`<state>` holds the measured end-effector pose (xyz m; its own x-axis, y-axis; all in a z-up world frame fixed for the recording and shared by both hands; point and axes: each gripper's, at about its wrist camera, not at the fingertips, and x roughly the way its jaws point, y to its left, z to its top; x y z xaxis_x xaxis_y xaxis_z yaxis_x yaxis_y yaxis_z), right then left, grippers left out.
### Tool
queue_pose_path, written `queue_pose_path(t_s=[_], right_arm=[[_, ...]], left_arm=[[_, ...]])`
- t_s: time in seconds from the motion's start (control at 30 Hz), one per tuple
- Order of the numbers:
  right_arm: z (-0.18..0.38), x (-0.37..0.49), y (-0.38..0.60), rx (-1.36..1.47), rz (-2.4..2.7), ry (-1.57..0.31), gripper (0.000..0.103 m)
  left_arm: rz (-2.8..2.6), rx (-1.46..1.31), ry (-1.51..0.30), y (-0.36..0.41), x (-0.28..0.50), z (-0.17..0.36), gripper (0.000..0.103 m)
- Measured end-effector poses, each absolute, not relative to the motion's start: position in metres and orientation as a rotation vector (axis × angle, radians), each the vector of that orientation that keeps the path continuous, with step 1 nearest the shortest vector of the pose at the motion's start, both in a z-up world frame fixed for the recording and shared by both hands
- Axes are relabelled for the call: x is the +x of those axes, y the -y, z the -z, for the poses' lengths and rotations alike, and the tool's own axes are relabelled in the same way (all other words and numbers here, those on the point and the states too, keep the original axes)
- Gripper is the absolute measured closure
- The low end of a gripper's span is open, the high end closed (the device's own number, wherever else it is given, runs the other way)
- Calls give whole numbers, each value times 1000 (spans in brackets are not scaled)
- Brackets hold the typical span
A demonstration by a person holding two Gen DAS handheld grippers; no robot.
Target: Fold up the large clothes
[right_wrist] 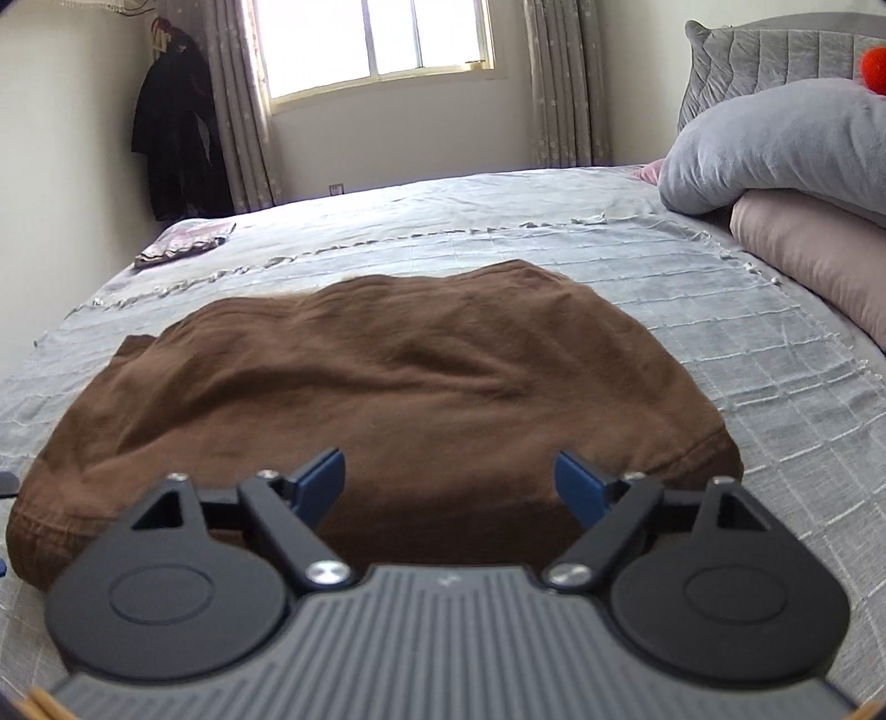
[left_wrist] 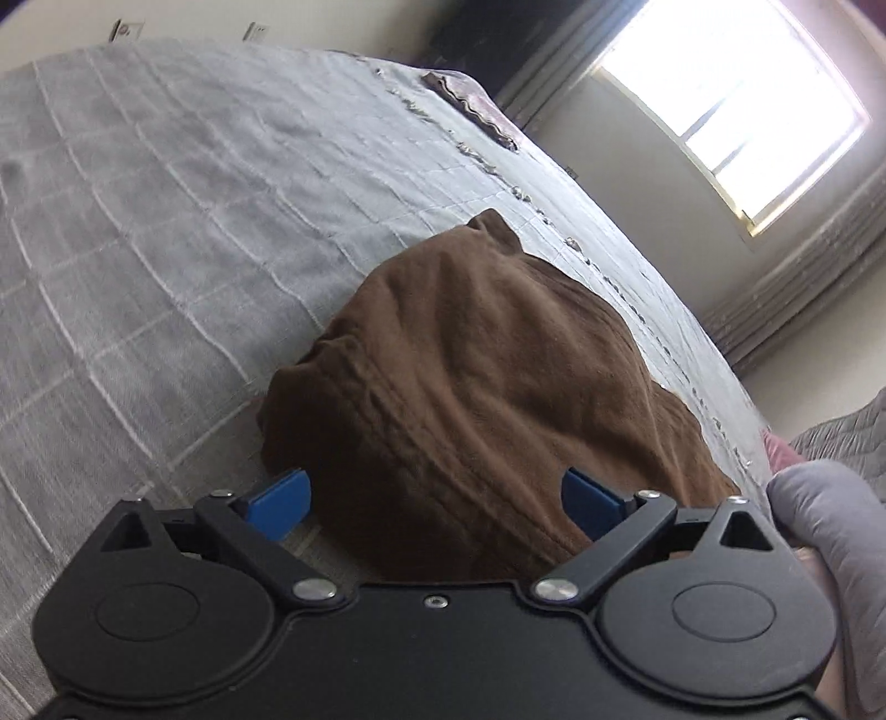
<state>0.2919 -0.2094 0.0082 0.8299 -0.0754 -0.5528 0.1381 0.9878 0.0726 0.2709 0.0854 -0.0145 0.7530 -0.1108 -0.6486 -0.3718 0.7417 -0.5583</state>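
**Brown garment down on the bed, both grippers wide and empty**

Brown cloth, folded into a thick, rumpled bundle (right_wrist: 382, 399), lying on the grey quilted bedspread (right_wrist: 775, 399) near the bed's near edge, well short of the far edge under the window (right_wrist: 371, 44). Hemmed border along the near side; a loose flap sticking out at the bundle's left end.

Left gripper (left_wrist: 434, 498): blue pads spread wide, nothing pinched between them, poised over the bundle's end. Right gripper (right_wrist: 449, 484): likewise wide apart, empty, hovering over the near hem. No pad pressing on cloth in either view.

Fold judged partly done, not tidy: surface lumpy, edges uneven.

Risks from here:
- Pinching only the top layer, so that lower layers stay behind and the fold comes apart.
- Catching bedspread along with garment, since the hem lies flat against it.
- Uneven lift between the two sides, skewing the next fold.
- Stray flap left out, spoiling the final shape.

Grey pillow (right_wrist: 775, 149) at the head end, well clear.
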Motion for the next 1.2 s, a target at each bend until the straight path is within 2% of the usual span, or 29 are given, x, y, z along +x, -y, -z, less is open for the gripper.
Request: queue_pose_path(t_s=[0.13, 0.33, 0.7, 1.03, 1.1, 1.2], right_arm=[[-3, 294, 198, 18, 144, -592, 14], [-2, 292, 202, 138, 150, -585, 10], [8, 305, 190, 123, 129, -599, 9], [15, 305, 190, 141, 99, -558, 9], [16, 306, 184, 120, 80, -548, 9], [18, 307, 173, 82, 65, -528, 10]], left_arm=[[-196, -807, -745, -100, 270, 31, 5], [-148, -936, -735, -110, 273, 52, 5], [-39, -1039, -629, -111, 283, 76, 7], [-61, -1062, -542, -104, 291, 75, 8], [-66, -1039, -537, -102, 295, 78, 10], [-106, -991, -524, -99, 299, 80, 24]])
